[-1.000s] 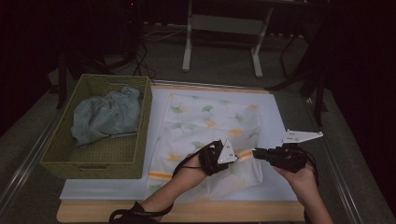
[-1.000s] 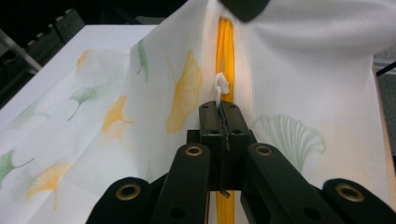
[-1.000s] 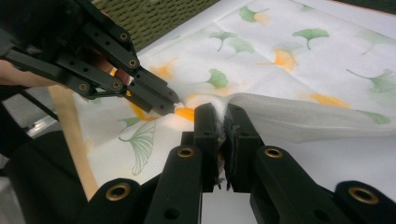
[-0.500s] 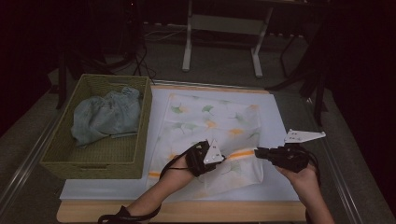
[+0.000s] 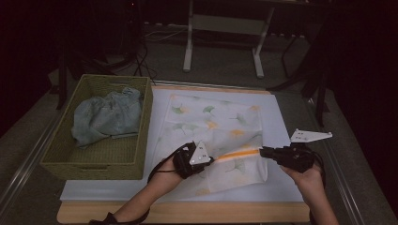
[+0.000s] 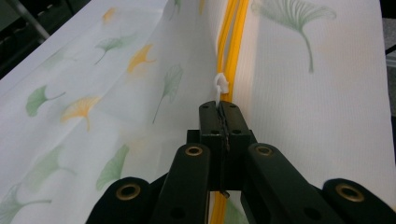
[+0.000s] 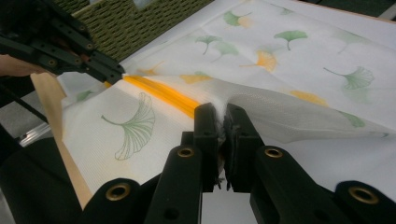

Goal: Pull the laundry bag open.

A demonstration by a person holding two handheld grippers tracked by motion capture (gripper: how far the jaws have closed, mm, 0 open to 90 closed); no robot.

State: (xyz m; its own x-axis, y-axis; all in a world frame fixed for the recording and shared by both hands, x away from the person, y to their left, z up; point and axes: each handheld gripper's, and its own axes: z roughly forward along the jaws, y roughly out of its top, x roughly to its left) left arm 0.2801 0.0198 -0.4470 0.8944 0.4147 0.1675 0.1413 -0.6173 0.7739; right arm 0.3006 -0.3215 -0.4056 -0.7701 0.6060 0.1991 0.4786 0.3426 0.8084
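I see the orange zipper [image 5: 237, 155] running crosswise between my 2 grippers: left gripper [image 6: 219, 112] clamps its white pull [image 6: 221, 87], right gripper [image 7: 220, 122] clamps the bag [image 5: 213, 126] edge.

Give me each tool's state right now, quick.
Left tool: shut on the white zipper pull.
Right tool: shut on the bag's edge.
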